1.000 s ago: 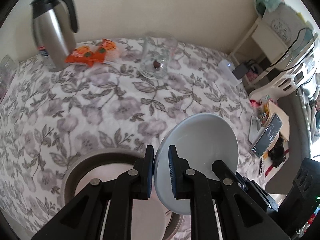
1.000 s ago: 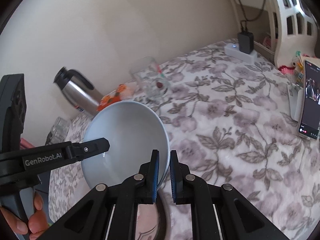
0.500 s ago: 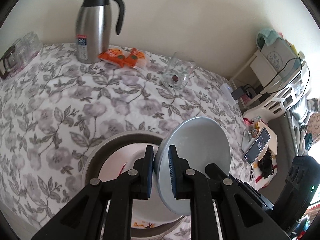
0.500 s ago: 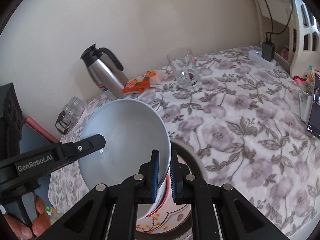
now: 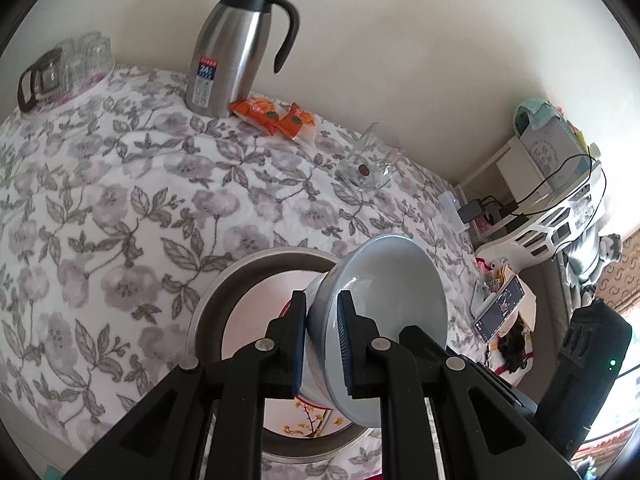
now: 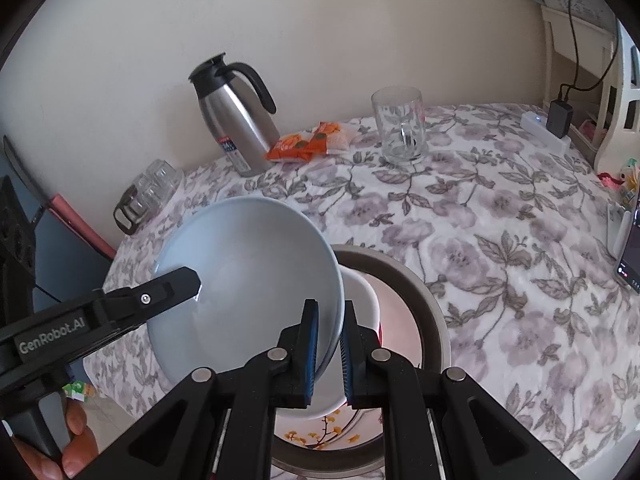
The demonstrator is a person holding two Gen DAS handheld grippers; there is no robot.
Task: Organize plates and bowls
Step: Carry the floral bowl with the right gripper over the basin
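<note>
The blue bowl [image 6: 248,280] is clamped at opposite rims by the left hand-held gripper [image 5: 322,344] and right hand-held gripper [image 6: 329,354], held tilted above the plate [image 6: 404,292] on the worktop [image 6: 500,240].

Black tool [image 6: 328,354], blue pads, silver screws

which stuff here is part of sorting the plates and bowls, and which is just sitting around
Job: grey-blue bowl, clamped by left gripper and right gripper; white bowl; plate.

Lying about: steel jug, snack packets, glass mug, phone.
</note>
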